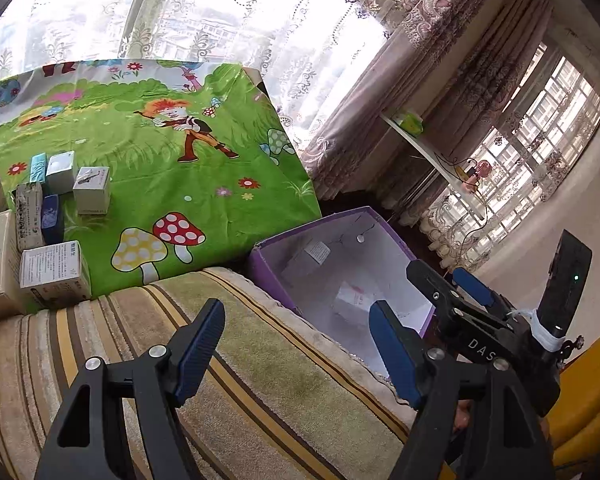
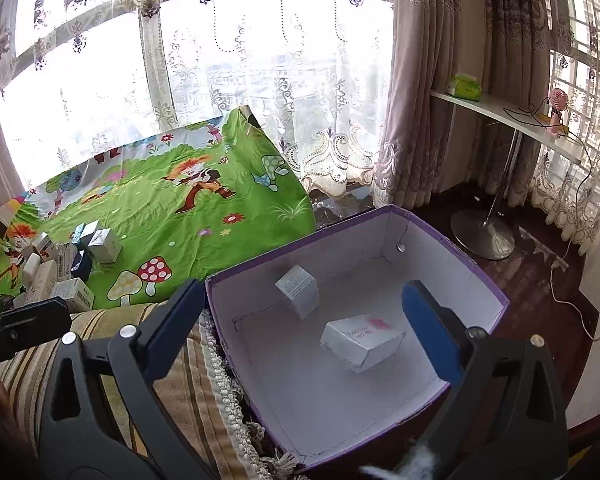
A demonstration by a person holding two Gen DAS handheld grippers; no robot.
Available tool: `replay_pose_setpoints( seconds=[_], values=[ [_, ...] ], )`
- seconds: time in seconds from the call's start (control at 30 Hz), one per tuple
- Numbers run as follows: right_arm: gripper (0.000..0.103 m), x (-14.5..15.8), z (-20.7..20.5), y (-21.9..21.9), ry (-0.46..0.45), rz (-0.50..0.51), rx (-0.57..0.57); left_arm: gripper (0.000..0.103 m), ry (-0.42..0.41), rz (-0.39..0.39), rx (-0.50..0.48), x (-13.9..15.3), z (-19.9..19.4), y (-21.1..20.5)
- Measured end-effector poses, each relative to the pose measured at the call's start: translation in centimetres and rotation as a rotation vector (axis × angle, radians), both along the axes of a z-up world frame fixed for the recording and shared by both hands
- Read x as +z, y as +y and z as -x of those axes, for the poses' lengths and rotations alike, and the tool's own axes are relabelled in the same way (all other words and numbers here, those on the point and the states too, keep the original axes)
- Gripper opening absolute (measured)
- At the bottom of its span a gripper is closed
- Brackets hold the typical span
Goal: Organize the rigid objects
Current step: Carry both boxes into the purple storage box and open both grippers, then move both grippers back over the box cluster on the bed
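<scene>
Purple box (image 2: 452, 240) w/ 2 white cartons (image 2: 360, 342); L claw (image 1: 300, 352) & R claw (image 2: 312, 336) both released, empty.

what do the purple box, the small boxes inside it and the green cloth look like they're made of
Purple box: likely cardboard, matte white inside, with creased walls and thin cut edges.
Small boxes: thin printed paperboard, folded seams showing, slightly glossy.
Green cloth: woven printed fabric, going by its folds and wrinkles; the fibre can't be told.
</scene>
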State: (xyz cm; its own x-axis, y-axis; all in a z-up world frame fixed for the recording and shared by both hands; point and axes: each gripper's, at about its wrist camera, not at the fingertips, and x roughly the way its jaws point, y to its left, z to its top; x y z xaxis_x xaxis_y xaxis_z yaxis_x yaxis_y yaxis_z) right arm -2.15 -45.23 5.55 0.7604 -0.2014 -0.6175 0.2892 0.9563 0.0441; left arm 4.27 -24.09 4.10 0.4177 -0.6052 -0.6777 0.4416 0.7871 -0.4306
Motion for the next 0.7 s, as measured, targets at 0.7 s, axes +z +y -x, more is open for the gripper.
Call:
replay_pose_setpoints(
  seconds=[0.7],
  values=[
    [0.1, 0.0, -1.2, 7.0, 0.042, -0.123, 0.296, 0.075, -0.064, -0.059, 0.163, 1.2, 0.3, 6.4]
  ],
)
